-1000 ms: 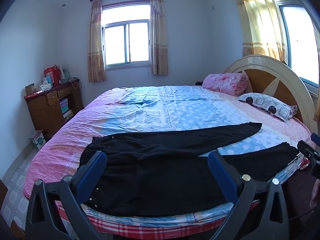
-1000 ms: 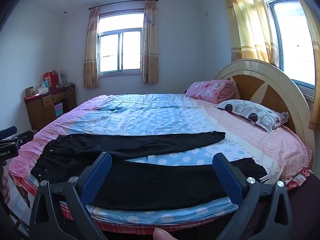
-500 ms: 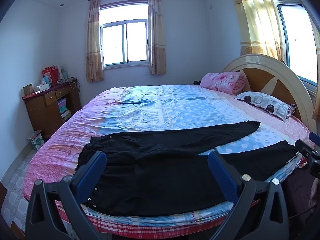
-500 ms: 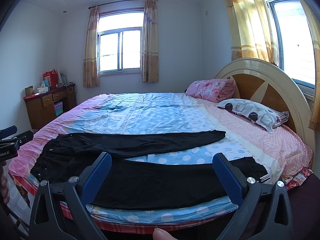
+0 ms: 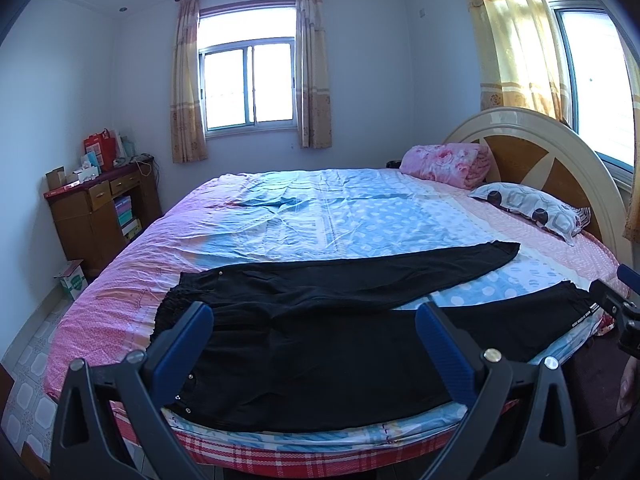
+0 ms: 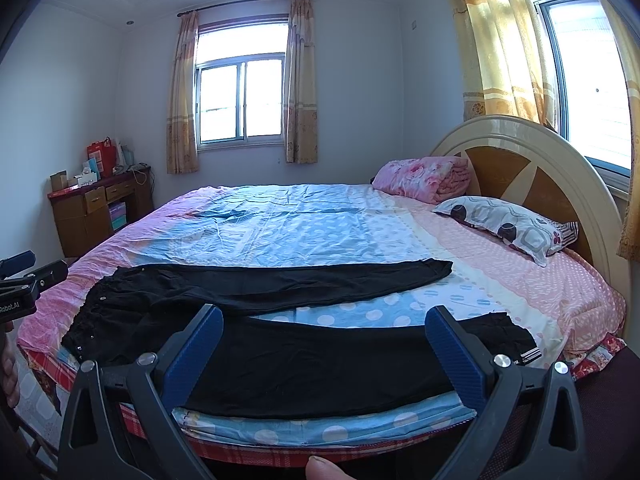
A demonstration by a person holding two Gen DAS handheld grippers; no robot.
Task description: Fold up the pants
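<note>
pants: one pair of black pants (image 5: 320, 344) lies spread flat across the near edge of the bed (image 5: 320, 216), waistband to the left, two legs running right; the far leg angles away toward the pillows, the near leg follows the bed's edge.
grippers: two. the left gripper (image 5: 314, 330) stands wide, nothing between its blue pads, above the waist and near leg without touching. the right gripper (image 6: 324, 332) is likewise spread wide and bare, over the near leg.
pillows: one patterned pillow (image 5: 532, 208) by the headboard (image 5: 560, 148); one folded pink floral quilt (image 5: 448, 160) just left of it.
windows: two, each with curtains.
change: almost none; the pants lie as they did a second ago, and both cameras sit a shade lower and closer.
containers: a wooden desk (image 5: 96, 216) at far left holds boxes and a red bag on top, and stacked boxes in its open shelf; one carton (image 5: 72, 282) stands on the floor beside it.
</note>
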